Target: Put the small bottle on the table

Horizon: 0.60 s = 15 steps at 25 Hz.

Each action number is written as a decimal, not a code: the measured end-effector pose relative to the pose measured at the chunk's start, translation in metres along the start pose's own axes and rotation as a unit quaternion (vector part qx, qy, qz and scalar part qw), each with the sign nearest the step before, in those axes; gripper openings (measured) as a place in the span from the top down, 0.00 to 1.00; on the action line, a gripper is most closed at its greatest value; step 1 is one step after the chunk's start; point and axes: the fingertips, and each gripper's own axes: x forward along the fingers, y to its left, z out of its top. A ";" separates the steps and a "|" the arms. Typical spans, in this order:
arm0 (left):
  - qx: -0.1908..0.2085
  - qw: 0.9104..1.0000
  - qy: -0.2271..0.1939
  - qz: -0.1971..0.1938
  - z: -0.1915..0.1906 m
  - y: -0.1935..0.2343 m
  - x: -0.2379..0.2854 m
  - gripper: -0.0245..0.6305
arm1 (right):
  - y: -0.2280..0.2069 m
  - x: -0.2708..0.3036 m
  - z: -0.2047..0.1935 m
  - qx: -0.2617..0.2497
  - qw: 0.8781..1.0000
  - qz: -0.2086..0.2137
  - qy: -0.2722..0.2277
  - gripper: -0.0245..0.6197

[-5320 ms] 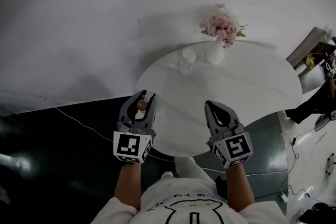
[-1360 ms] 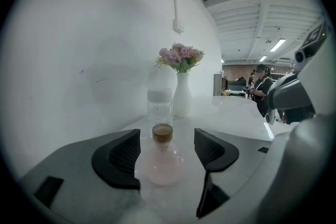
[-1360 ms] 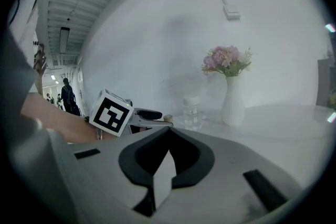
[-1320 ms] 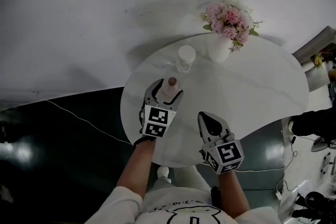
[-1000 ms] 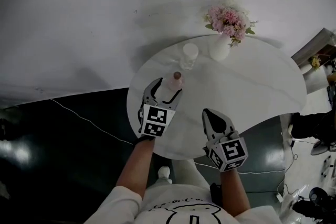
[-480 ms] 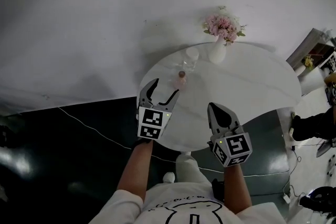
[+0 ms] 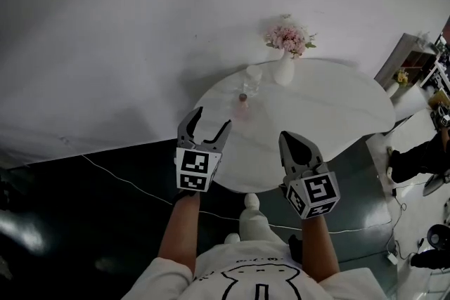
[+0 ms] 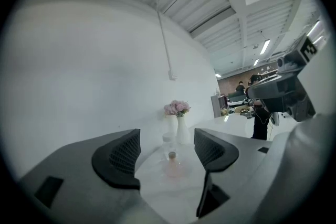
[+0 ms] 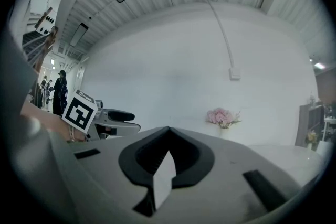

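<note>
Since left tool (image 7: 212,119) pulled back, jaws spread, small bottle (image 7: 242,101) stands on table (image 7: 330,109); right tool (image 7: 290,137) clenched.

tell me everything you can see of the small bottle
The small bottle is clear with a pinkish tint and a brownish cap. It stands upright on the white round table, just in front of a clear cup. No gripper holds it; the left gripper is open and apart from it.

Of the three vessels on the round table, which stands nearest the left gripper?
The small pinkish bottle, straight ahead of the open jaws of the left gripper. The white-lidded clear jar and the flower vase stand behind it, nearer the wall.
</note>
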 end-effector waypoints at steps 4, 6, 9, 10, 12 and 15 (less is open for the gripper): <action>-0.003 1.000 0.000 0.012 0.005 0.006 -0.026 0.46 | 0.004 -0.014 0.014 -0.010 1.000 -0.012 -0.014 0.98; -0.013 1.000 -0.015 0.024 0.014 0.009 -0.042 0.46 | 0.005 -0.024 0.022 -0.021 0.999 -0.021 -0.020 0.98; -0.021 0.998 -0.043 0.043 0.031 0.015 -0.065 0.46 | 0.002 -0.038 0.035 -0.036 0.998 -0.039 -0.030 0.98; -0.018 0.998 -0.050 0.046 0.038 0.016 -0.071 0.46 | 0.001 -0.043 0.040 -0.036 0.998 -0.045 -0.034 0.98; -0.002 0.997 -0.055 0.046 0.048 0.015 -0.082 0.46 | -0.001 -0.052 0.046 -0.034 0.997 -0.054 -0.041 0.98; 0.027 0.997 -0.054 0.041 0.056 0.012 -0.092 0.46 | -0.003 -0.064 0.048 -0.034 0.996 -0.063 -0.048 0.98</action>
